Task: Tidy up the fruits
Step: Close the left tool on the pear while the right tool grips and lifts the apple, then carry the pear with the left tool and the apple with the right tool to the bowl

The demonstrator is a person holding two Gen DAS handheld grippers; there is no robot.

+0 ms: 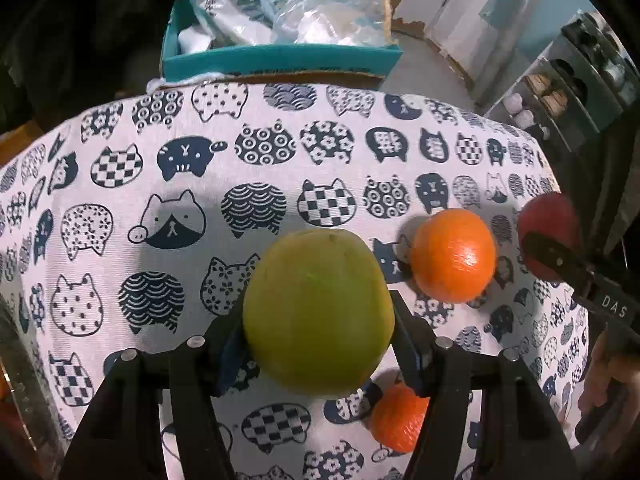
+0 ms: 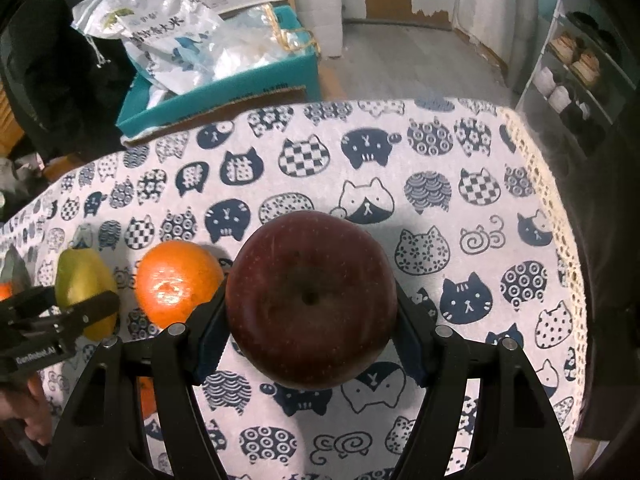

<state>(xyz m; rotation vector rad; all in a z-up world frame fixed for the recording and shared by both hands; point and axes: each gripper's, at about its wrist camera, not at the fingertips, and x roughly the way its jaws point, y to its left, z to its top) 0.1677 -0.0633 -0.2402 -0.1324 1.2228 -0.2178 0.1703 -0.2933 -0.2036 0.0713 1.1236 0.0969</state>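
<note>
While clamped in left fingers [image 1: 320,332], green fruit [image 1: 318,312]; red apple [image 2: 312,300] in right fingers [image 2: 310,332]; orange [image 1: 454,254] between.

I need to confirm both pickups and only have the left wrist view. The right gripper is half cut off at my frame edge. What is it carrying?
Observer: The right gripper is closed on a dark red apple, pads against both of its sides.
Operator: Which end of the apple faces that camera?
Observer: A dimpled end with a small dark pit at its middle.
Operator: Anything on the cloth to the right of that apple?
Observer: No fruit there, only the cat-print tablecloth running to a lace-trimmed edge.
Operator: And beyond that edge?
Observer: A white rack with pairs of shoes on it.
</note>
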